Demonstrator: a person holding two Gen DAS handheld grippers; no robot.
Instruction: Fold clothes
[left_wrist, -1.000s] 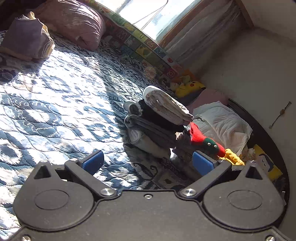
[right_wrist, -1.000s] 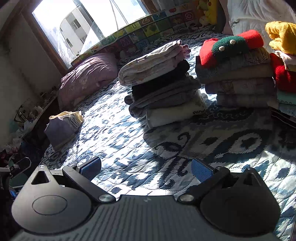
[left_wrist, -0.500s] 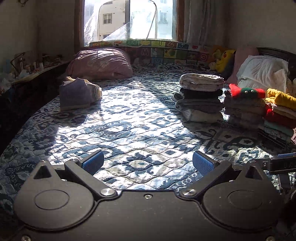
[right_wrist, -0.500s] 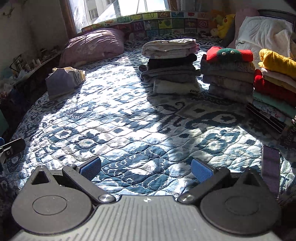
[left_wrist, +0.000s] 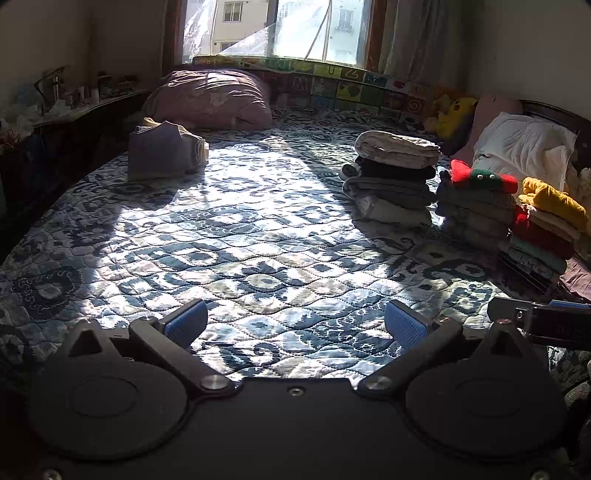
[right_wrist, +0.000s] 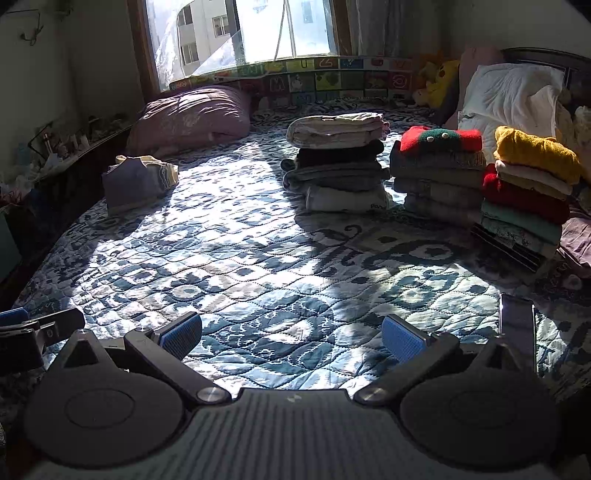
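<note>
Three stacks of folded clothes stand on the right side of the bed: a beige-topped stack (left_wrist: 397, 177) (right_wrist: 340, 166), a stack topped by a red and green knit (left_wrist: 480, 199) (right_wrist: 439, 170), and a stack topped by a yellow sweater (left_wrist: 546, 221) (right_wrist: 528, 188). A small folded purple garment (left_wrist: 162, 153) (right_wrist: 136, 182) lies far left. My left gripper (left_wrist: 295, 325) is open over the bare quilt, holding nothing. My right gripper (right_wrist: 291, 334) is open too, also over the near quilt. Each gripper's finger shows at the edge of the other's view.
The blue patterned quilt (left_wrist: 240, 236) (right_wrist: 229, 258) covers the bed. A purple pillow (left_wrist: 210, 99) lies under the window, white bedding (right_wrist: 509, 96) and a yellow plush toy (left_wrist: 452, 114) at the far right. A dark phone (right_wrist: 517, 325) lies near right. A cluttered shelf (left_wrist: 55, 103) runs along the left.
Both grippers pulled back from the stacks toward the near end of the bed and levelled out. The stacks now stand farther off. Both stayed open and empty.
</note>
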